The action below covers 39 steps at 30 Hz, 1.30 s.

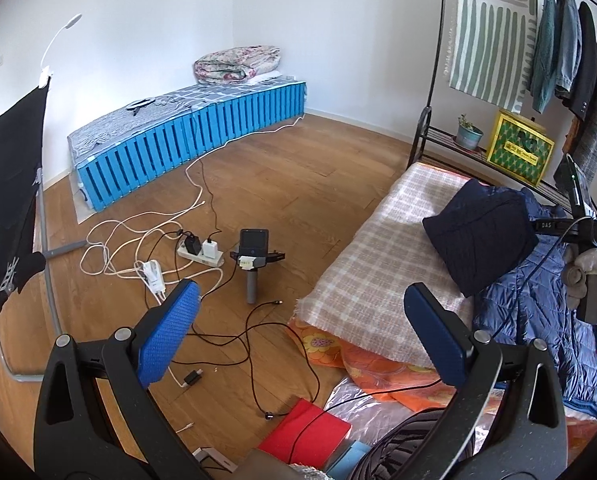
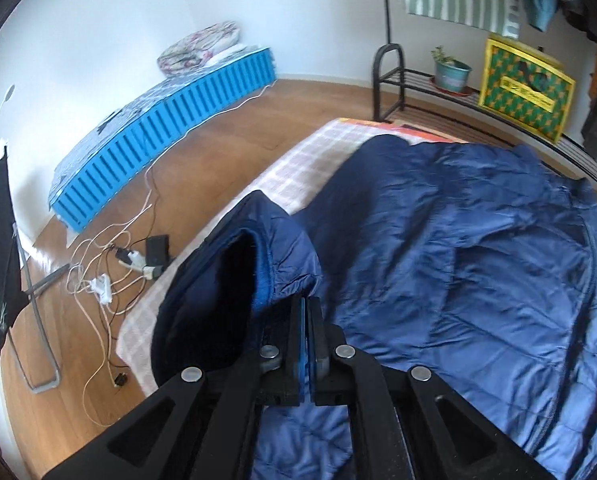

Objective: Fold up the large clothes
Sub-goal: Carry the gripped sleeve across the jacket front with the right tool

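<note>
A large blue quilted jacket [image 2: 458, 248] lies spread on a checked blanket [image 2: 298, 152] on the floor. My right gripper [image 2: 307, 308] is shut on the jacket's sleeve cuff [image 2: 274, 240] and holds it lifted above the blanket. In the left wrist view the jacket [image 1: 538, 300] lies at the right on the checked blanket [image 1: 382, 248], with the dark lifted part [image 1: 478, 232] raised over it. My left gripper [image 1: 298, 332] is open and empty, above the floor to the left of the blanket. The right gripper [image 1: 578, 220] shows at that view's right edge.
A power strip [image 1: 200, 254], tangled cables [image 1: 138, 248] and a spare gripper device [image 1: 254, 256] lie on the wooden floor. A blue mattress [image 1: 194, 140] stands by the far wall. A clothes rack [image 1: 558, 40] with a yellow box [image 1: 520, 146] is at the right. A red folder [image 1: 304, 428] lies near me.
</note>
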Each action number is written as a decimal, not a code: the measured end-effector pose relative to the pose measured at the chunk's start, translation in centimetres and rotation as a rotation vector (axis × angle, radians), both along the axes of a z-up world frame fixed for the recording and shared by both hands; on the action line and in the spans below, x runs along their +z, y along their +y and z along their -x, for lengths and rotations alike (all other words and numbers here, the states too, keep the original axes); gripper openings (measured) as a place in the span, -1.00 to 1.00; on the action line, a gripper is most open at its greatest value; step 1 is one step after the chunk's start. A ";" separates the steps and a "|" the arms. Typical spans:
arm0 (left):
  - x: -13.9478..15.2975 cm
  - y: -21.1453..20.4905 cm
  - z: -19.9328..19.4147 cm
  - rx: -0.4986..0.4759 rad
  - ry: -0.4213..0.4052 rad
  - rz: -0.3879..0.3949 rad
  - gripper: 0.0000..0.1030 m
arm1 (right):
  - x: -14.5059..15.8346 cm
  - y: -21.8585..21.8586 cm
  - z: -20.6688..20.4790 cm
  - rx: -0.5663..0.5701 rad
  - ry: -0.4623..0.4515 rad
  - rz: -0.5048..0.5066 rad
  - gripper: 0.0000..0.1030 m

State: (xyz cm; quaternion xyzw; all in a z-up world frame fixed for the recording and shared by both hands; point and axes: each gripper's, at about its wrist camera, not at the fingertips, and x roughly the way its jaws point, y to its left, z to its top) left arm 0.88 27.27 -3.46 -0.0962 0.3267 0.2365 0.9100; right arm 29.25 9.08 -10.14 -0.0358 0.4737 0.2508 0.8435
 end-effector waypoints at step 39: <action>-1.0 -9.3 -14.0 -0.247 0.066 -0.036 1.00 | -8.4 -17.2 -4.9 -0.124 0.131 0.048 -0.91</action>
